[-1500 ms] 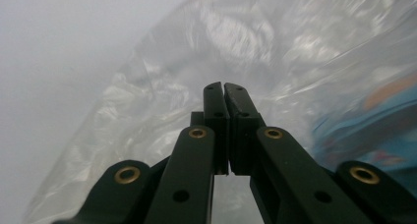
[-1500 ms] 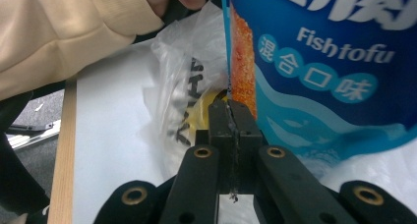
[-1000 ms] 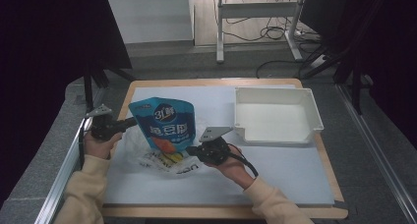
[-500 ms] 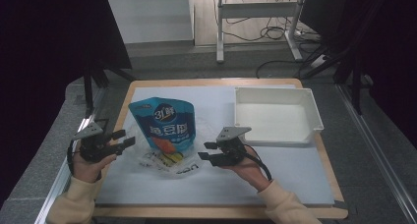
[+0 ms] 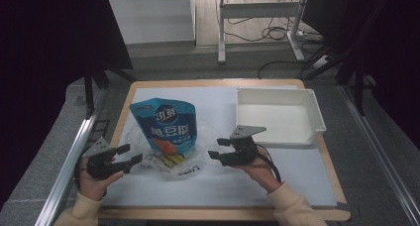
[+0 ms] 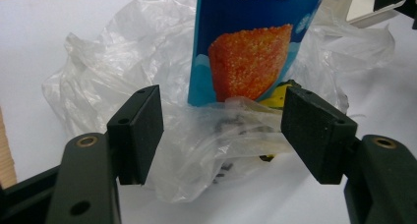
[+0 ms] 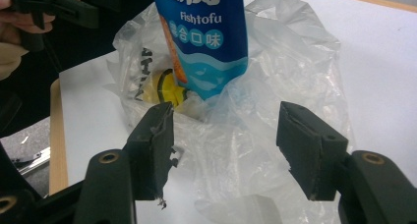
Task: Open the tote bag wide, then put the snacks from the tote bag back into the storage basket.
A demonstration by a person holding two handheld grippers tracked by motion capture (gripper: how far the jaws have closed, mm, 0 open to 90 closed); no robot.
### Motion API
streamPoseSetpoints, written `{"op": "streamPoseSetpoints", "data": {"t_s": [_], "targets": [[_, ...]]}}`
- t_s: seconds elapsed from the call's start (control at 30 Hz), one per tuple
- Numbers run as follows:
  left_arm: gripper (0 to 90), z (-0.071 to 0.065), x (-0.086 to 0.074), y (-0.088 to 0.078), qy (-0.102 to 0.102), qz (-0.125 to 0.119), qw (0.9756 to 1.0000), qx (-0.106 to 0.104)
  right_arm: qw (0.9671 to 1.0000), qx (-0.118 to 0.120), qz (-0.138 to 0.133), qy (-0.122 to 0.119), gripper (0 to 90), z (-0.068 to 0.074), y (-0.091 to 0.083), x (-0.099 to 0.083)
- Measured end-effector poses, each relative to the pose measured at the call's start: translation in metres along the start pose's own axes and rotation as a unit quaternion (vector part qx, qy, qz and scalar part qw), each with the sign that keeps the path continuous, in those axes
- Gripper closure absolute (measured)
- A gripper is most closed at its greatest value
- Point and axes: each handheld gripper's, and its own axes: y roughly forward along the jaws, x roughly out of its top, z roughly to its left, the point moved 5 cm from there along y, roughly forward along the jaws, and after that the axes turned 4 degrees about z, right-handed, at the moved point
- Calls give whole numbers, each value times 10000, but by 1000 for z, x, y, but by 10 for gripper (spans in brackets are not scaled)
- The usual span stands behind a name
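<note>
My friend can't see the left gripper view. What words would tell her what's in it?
A blue snack pouch with a picture of an orange fried piece stands in a crumpled clear plastic bag on a white table sheet. In front, the left gripper has its two black jaws open, with a fold of the bag lying loose between them.

We see a wooden table (image 5: 317, 137) w/ a white sheet (image 5: 218, 99) over most of its top, standing on grey floor (image 5: 49, 151). Metal rails (image 5: 69, 156) run along both sides. Dark curtains (image 5: 44, 47) close in left & right. Beyond, a white-framed desk (image 5: 257, 10) w/ loose cables (image 5: 267, 35) underneath, plus a pale wall panel (image 5: 148, 18). Light is dim, brightest on the tabletop.
</note>
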Motion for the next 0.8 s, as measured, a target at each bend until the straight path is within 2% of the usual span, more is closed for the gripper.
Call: {"op": "streamPoseSetpoints", "data": {"t_s": [0.5,0.8], "targets": [[325,-1,-1,-2,20,-73,10000,36,10000,-83,-7,13,381,-4,1,1],[323,-3,-1,1,34,-62,10000,27,9998,-155,-143,0,379,-5,-4,8]]}}
